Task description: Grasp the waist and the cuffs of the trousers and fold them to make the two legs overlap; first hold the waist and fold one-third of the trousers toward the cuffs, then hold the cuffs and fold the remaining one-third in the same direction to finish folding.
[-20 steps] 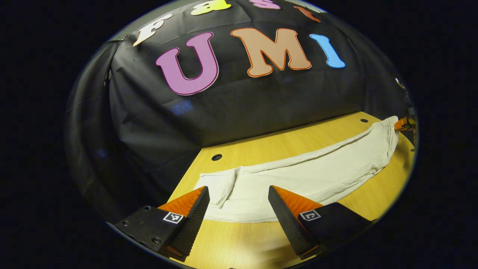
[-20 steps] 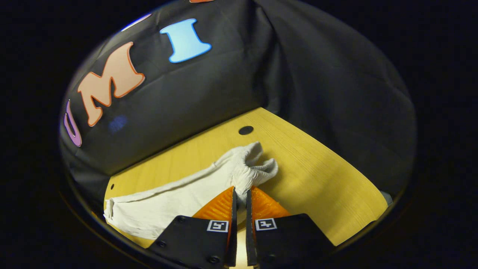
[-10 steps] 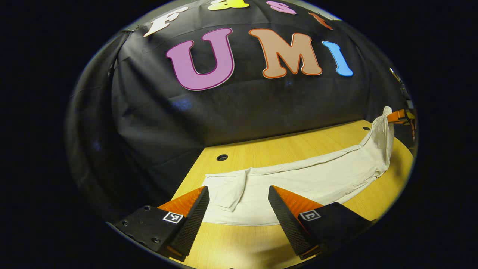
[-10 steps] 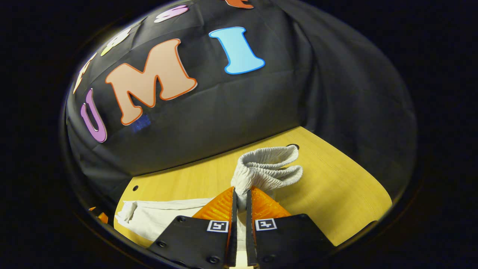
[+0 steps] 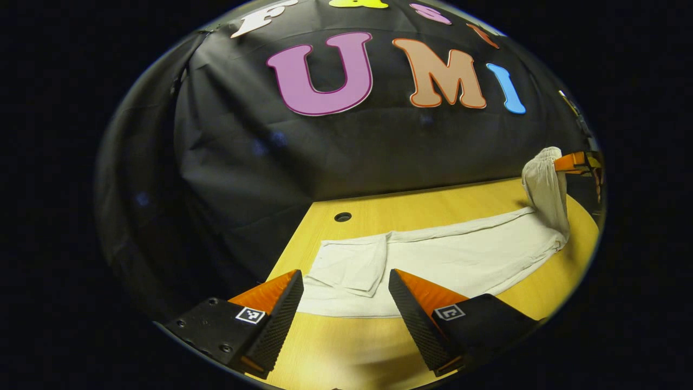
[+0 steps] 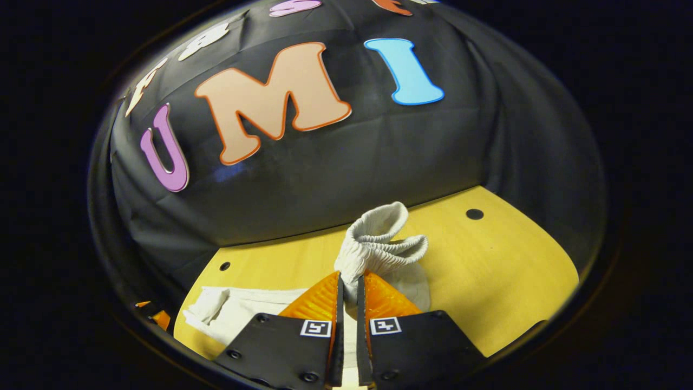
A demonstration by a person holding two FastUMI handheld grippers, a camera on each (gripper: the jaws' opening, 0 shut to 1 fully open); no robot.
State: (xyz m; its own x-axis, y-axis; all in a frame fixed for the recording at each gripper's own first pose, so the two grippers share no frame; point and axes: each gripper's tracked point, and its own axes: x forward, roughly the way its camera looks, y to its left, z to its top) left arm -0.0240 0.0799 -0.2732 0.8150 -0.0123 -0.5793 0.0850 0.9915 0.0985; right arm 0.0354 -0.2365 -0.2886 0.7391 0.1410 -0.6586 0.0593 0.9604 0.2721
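Note:
The off-white trousers lie lengthwise on the wooden table. In the left gripper view, my left gripper stands open just in front of the cuff end, one corner of which is flipped back; nothing sits between its fingers. At the far right the waist end hangs lifted off the table from my right gripper. In the right gripper view, my right gripper is shut on the bunched elastic waist, held above the table. The legs trail away to the lower left.
The black cloth wall closes the back and sides of the table. Small round holes mark the tabletop near its far edge. Bare wood lies to the right of the waist.
My right gripper has lifted the waist higher off the table and swung it toward the cuffs. My left gripper stays open and has shifted slightly by the cuff end.

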